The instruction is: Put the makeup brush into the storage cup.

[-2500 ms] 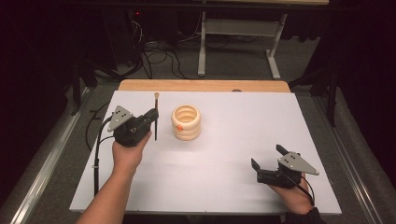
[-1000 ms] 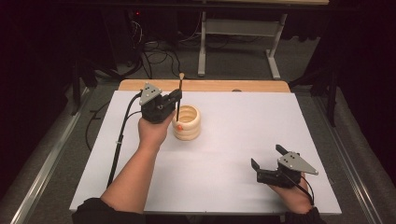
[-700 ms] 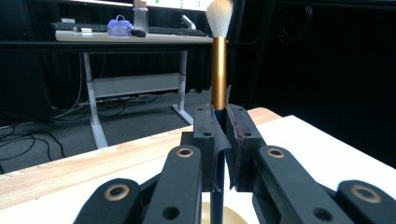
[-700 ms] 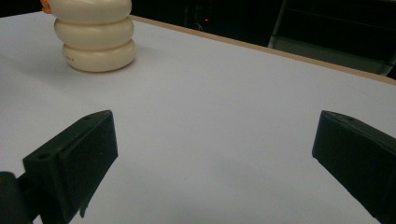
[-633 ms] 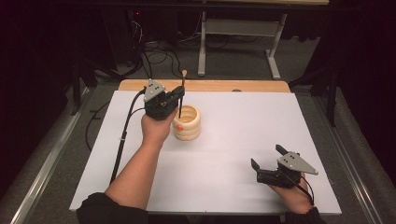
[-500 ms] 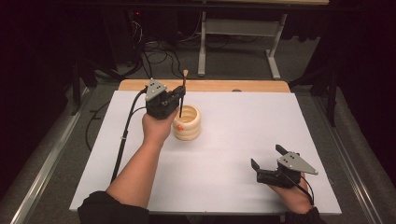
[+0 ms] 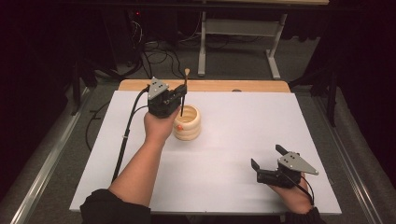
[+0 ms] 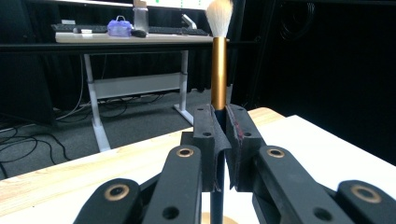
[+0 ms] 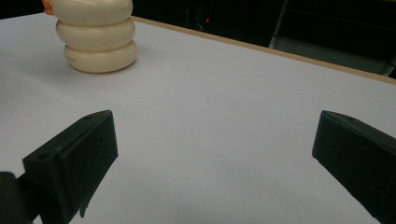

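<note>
Left gripper (image 7: 176,99) is pinching the makeup brush (image 8: 218,74) by its dark handle, jaws pressed tight on it. Brush axis is vertical: bristles up, handle end pointing down. It sits over the cream ringed holder (image 7: 187,123) at far centre-left of the white table (image 7: 243,140), the lower tip at or just inside the near-left part of the opening; can't tell if it has bottomed out. The coming move looks like a straight drop along that axis, then release. Right gripper (image 7: 267,164) rests at the near right, jaws spread, empty, well apart from the holder. Left hand is clearly the nearer one.
</note>
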`<act>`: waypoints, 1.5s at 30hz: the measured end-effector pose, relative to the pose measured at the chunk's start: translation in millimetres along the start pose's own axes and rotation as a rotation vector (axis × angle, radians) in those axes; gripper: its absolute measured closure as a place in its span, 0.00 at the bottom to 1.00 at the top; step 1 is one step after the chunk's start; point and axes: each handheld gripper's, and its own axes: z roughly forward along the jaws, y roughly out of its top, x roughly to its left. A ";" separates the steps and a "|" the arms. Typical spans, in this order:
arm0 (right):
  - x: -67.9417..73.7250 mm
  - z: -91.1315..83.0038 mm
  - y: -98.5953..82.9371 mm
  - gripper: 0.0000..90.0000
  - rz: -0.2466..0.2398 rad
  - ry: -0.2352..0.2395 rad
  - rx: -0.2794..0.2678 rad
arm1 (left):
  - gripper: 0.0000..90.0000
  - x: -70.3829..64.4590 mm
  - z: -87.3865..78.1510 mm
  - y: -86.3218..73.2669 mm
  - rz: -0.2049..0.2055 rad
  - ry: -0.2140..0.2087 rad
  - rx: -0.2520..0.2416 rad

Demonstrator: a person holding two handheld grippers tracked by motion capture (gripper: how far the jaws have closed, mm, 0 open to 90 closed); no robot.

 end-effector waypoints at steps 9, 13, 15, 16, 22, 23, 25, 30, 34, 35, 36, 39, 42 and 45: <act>0.1 0.5 0.0 0.01 0.000 0.000 0.002 | 0.93 0.9 4.5 -2.0 -0.007 0.003 0.000; 0.0 0.2 0.0 0.01 -0.001 0.001 0.001 | 0.93 0.3 6.9 -4.5 0.002 0.000 0.007; 0.1 0.2 -0.1 0.01 -0.001 -0.001 -0.001 | 0.93 -0.8 8.6 -5.8 0.004 0.001 0.003; 0.1 0.1 -0.1 0.01 -0.002 0.000 0.001 | 0.93 -1.0 9.0 -6.3 0.005 -0.001 0.006; -0.3 0.0 -0.2 0.01 -0.001 0.004 -0.001 | 0.93 -1.6 13.0 -12.2 0.011 0.011 0.011; -0.4 0.0 -0.2 0.01 -0.001 0.004 -0.002 | 0.93 -1.5 13.3 -13.3 0.012 0.012 0.012; -0.2 -0.3 -0.2 0.01 0.000 0.002 -0.001 | 0.93 -1.1 13.8 -15.7 0.011 0.016 0.013; 0.0 -0.3 -0.1 0.01 -0.004 0.002 -0.001 | 0.93 2.1 14.6 -22.7 -0.003 0.021 0.021; 0.4 0.0 -0.3 0.01 0.001 0.002 0.002 | 0.93 4.5 15.0 -28.9 -0.014 0.035 0.021; 0.2 0.2 -0.2 0.01 -0.003 0.003 0.001 | 0.93 5.4 15.3 -30.2 -0.020 0.034 0.023; 0.1 0.3 -0.3 0.01 -0.003 0.004 0.001 | 0.93 5.7 15.5 -31.6 -0.019 0.037 0.024; 0.7 0.3 -0.4 0.01 -0.001 0.006 0.003 | 0.93 6.5 16.0 -35.3 -0.016 0.037 0.032; 0.8 0.6 -0.7 0.01 -0.001 0.006 0.005 | 0.93 7.1 16.1 -38.5 -0.014 0.041 0.035; 0.7 0.7 -0.9 0.01 -0.003 0.006 0.005 | 0.93 8.2 16.1 -41.5 -0.015 0.043 0.040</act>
